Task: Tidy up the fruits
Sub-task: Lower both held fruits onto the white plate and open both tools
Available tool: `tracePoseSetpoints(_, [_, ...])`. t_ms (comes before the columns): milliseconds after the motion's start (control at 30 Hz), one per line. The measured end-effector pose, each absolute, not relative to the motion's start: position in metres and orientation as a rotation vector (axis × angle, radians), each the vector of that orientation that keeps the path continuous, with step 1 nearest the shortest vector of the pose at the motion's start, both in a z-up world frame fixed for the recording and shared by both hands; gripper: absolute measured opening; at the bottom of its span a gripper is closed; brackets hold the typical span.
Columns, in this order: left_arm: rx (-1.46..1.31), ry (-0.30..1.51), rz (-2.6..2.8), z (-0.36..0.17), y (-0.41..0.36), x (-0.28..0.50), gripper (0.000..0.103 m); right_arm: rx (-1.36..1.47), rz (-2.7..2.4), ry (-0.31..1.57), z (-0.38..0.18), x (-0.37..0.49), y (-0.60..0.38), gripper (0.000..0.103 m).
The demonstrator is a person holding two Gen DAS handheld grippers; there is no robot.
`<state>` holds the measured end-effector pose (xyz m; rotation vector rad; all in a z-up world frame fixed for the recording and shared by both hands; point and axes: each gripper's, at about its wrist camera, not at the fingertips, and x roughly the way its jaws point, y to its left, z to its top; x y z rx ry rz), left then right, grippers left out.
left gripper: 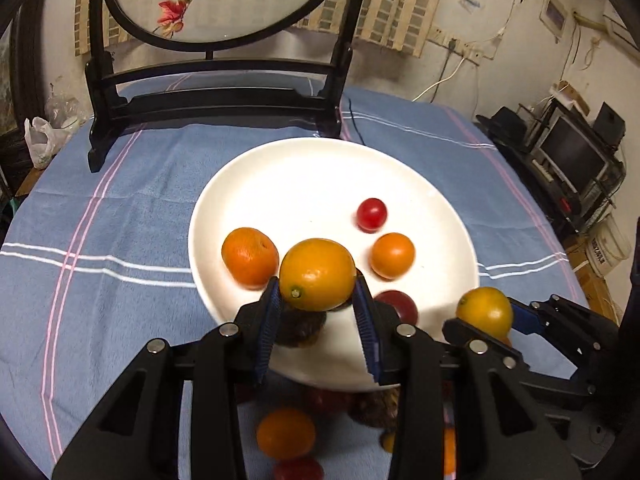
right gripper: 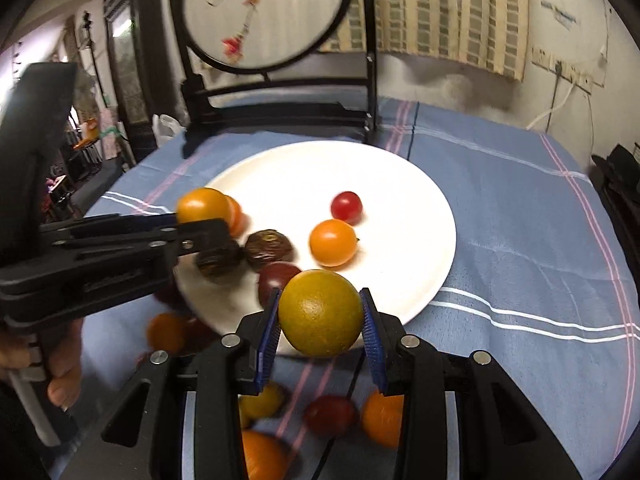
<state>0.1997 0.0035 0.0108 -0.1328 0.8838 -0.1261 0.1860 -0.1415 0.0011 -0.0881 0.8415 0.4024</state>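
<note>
A white plate [left gripper: 304,172] lies on the blue cloth; it also shows in the right wrist view [right gripper: 400,208]. On it lie an orange mandarin [left gripper: 250,257], a small orange fruit [left gripper: 393,255], a red cherry tomato [left gripper: 371,214], a dark red fruit [left gripper: 400,305] and two brown walnut-like fruits [right gripper: 268,249]. My left gripper [left gripper: 318,306] is shut on a yellow-orange fruit [left gripper: 317,274] above the plate's near edge. My right gripper [right gripper: 320,322] is shut on a greenish-yellow citrus [right gripper: 321,313] at the plate's near rim; it also shows in the left wrist view [left gripper: 485,312].
Several loose fruits lie on the cloth before the plate, among them an orange one [left gripper: 285,433] and a dark red one [right gripper: 330,415]. A black wooden stand with a round painted screen [left gripper: 224,92] stands behind the plate. Shelves with electronics [left gripper: 572,152] are at the right.
</note>
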Motion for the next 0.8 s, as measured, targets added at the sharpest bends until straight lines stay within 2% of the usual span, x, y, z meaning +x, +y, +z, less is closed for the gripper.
tracePoseSetpoints(133, [-0.115, 0.893, -0.137, 0.005, -0.005, 0.211, 0.036, -0.065, 0.388, 0.869, -0.009, 0.197, -0.14, 0.039])
tracePoseSetpoints(200, [-0.108, 0.896, -0.153, 0.004, -0.01, 0.213, 0.037, -0.041, 0.399, 0.874, -0.01, 0.198, -0.141, 0.045])
tracePoseSetpoints(300, [-0.09, 0.87, -0.135, 0.006, -0.016, 0.207, 0.054, -0.015, 0.382, 0.851, -0.006, 0.192, -0.147, 0.045])
tracePoseSetpoints(467, [-0.09, 0.827, -0.122, 0.02, -0.01, 0.183, 0.057, -0.021, 0.402, 0.823, 0.005, 0.169, -0.157, 0.045])
tracePoseSetpoints(533, [-0.103, 0.812, -0.103, 0.025, -0.006, 0.172, 0.067, -0.042, 0.408, 0.821, 0.007, 0.157, -0.159, 0.045])
tracePoseSetpoints(700, [-0.074, 0.791, -0.086, 0.031, -0.008, 0.145, 0.07, -0.119, 0.423, 0.82, 0.007, 0.124, -0.156, 0.045])
tracePoseSetpoints(800, [-0.081, 0.796, -0.103, 0.027, -0.007, 0.127, 0.077, -0.138, 0.448, 0.836, 0.003, 0.106, -0.152, 0.046])
